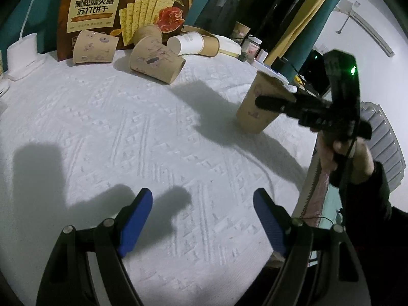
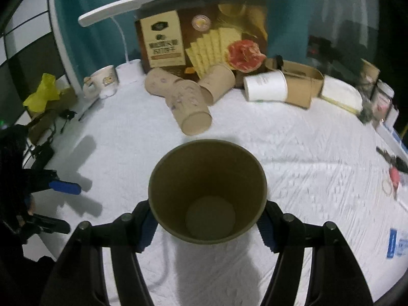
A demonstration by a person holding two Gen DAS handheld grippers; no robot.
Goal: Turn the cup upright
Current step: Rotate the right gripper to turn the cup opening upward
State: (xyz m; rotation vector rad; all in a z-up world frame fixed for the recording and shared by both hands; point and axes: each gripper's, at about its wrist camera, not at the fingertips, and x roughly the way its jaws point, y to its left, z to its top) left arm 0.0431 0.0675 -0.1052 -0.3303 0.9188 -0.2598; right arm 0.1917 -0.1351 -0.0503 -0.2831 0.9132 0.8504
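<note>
A brown paper cup [image 2: 207,191] stands nearly upright, mouth up, on the white tablecloth [image 2: 293,153]. My right gripper [image 2: 206,225] is shut on the cup, a blue pad on each side of its wall. In the left wrist view the same cup [image 1: 257,107] stands at the right, slightly tilted, with the right gripper's black fingers [image 1: 274,103] around it. My left gripper [image 1: 202,219] is open and empty, low over the cloth near the front, far from the cup.
Several brown cups lie on their sides at the back [image 1: 155,61] [image 2: 191,107], with a white cup [image 2: 265,85] on its side. A cracker box [image 1: 125,7], a lamp [image 2: 114,7], a mug [image 2: 104,81] and jars [image 2: 382,102] stand along the back.
</note>
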